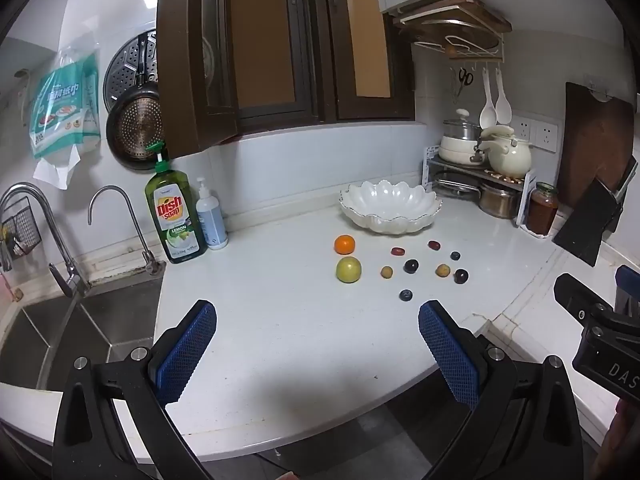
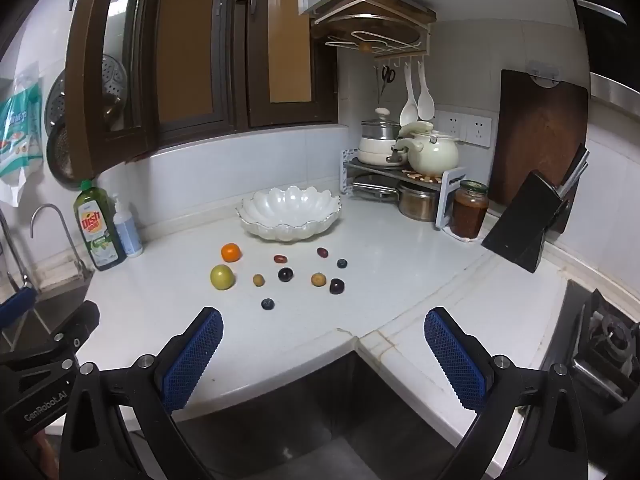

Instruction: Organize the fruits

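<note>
We list ten fruits loose mid-counter; nearest blueberry (image 2: 268, 303) lies ahead of the right gripper (image 2: 323, 354), left gripper (image 1: 317, 350) farther; both jaws spread, empty; bowl (image 2: 256, 210) behind

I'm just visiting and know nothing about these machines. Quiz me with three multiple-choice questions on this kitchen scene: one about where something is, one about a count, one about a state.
1. Where does the orange lie?
A. inside the white bowl
B. on the countertop, in front of the bowl
C. in the sink

2. How many fruits lie on the countertop?
A. ten
B. six
C. fourteen

3. How is the left gripper?
A. shut on a blueberry
B. shut on nothing
C. open, holding nothing

Answers:
1. B: the orange sits on the counter just behind the green fruit, apart from the white bowl.
2. A: orange, green fruit and eight small fruits.
3. C: its blue pads stand wide apart over bare counter; the right gripper is open too.
</note>
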The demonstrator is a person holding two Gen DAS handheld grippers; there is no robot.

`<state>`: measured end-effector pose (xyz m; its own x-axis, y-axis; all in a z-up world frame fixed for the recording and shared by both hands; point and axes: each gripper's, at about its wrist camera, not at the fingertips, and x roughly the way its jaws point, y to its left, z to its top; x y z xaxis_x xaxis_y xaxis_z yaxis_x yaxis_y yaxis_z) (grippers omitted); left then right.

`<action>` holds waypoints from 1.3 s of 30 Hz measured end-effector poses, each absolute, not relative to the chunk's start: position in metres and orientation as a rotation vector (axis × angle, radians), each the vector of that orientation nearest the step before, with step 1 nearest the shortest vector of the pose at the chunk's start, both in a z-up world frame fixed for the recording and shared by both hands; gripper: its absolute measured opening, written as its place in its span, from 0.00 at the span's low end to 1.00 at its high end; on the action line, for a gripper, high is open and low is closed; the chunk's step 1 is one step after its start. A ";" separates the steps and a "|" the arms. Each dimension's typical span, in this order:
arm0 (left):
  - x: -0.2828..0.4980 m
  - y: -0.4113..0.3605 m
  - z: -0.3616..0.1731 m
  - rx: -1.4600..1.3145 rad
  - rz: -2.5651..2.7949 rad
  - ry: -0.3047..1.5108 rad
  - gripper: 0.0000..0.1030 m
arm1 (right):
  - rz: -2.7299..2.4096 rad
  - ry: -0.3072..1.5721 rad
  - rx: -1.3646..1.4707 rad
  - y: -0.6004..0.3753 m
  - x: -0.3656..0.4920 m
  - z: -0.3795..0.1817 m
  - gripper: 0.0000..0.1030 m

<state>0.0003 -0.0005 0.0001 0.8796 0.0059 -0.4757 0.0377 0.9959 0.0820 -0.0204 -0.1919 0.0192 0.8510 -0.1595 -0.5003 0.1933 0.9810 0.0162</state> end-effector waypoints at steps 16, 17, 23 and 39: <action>0.005 0.002 0.003 0.056 -0.052 0.474 1.00 | -0.202 0.512 0.061 -0.191 -0.018 0.021 0.99; 0.006 0.003 0.003 0.056 -0.051 0.471 1.00 | -0.203 0.511 0.061 -0.191 -0.018 0.020 0.99; 0.009 0.006 0.007 0.048 -0.057 0.469 1.00 | -0.207 0.504 0.064 -0.190 -0.016 0.020 0.99; 0.016 0.012 0.015 0.043 -0.067 0.448 1.00 | -0.217 0.485 0.055 -0.186 -0.014 0.023 0.99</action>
